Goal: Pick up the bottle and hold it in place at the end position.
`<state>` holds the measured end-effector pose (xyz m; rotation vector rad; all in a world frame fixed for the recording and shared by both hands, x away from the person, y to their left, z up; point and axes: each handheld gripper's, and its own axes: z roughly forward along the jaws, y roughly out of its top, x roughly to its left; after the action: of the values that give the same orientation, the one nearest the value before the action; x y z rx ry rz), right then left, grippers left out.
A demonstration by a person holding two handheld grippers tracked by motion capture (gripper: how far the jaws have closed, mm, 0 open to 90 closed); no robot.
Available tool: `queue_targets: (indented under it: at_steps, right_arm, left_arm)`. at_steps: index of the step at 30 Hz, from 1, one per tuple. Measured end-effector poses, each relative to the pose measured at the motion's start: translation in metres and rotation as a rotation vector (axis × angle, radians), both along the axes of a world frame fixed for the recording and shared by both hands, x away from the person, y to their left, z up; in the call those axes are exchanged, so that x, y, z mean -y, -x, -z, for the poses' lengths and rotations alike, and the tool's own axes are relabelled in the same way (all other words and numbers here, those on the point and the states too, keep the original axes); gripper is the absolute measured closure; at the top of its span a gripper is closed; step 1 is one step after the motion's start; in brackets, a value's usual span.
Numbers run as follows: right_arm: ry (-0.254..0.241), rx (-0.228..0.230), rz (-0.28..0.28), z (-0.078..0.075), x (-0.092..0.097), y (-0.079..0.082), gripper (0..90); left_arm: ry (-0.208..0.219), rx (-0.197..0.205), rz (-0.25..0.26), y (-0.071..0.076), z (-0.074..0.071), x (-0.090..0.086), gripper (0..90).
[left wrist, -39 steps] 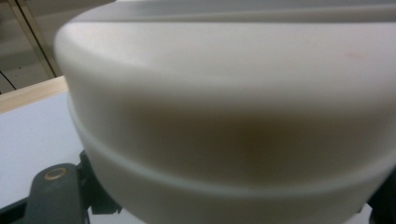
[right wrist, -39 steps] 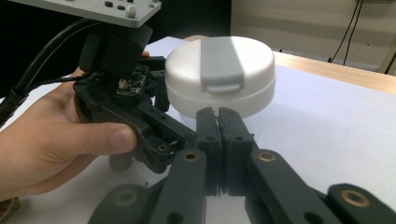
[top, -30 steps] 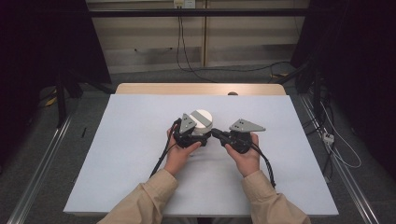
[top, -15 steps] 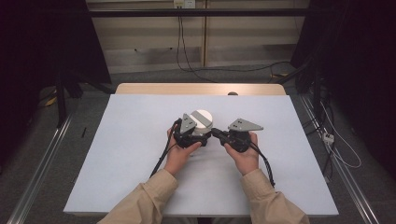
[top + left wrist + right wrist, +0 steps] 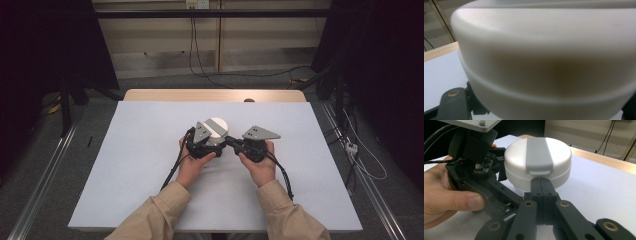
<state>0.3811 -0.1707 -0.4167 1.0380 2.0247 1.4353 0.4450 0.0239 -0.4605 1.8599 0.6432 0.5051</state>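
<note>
A round white container (image 5: 216, 126) with a grey strap and tab (image 5: 539, 157) across its lid stands mid-table. My left gripper (image 5: 211, 143) comes at it from the left, jaws closed around its side; in the left gripper view the container wall (image 5: 544, 62) looms very close. My right gripper (image 5: 540, 181) is shut, its two jaws pressed together. Their tips sit right under the lip of the grey tab at the container's near side. In the high view the right gripper (image 5: 230, 141) meets the container from the right.
The white table top (image 5: 125, 150) has a wooden strip (image 5: 215, 95) along its far edge. Black cables trail from both grippers toward the near edge. Dark floor, rails and wall cables surround the table.
The right gripper has crept slightly left toward the container. The left gripper and the container have stayed where they were.
</note>
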Motion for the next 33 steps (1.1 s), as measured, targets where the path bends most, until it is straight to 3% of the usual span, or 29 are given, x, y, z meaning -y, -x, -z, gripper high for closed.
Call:
queue_targets:
  at_steps: [16,20,33]
  right_arm:
    - [-0.028,0.008,-0.01,-0.007,-0.001,0.0,90.0]
    - [-0.019,0.033,-0.011,-0.012,-0.003,-0.001,90.0]
    - [-0.004,0.028,-0.022,-0.016,-0.006,-0.004,90.0]
  left_arm:
    - [-0.001,0.0,-0.002,0.001,0.0,0.001,18.5]
    - [-0.004,0.001,-0.002,0.001,0.0,0.001,18.5]
    - [-0.007,0.001,0.0,0.001,0.0,0.001,18.5]
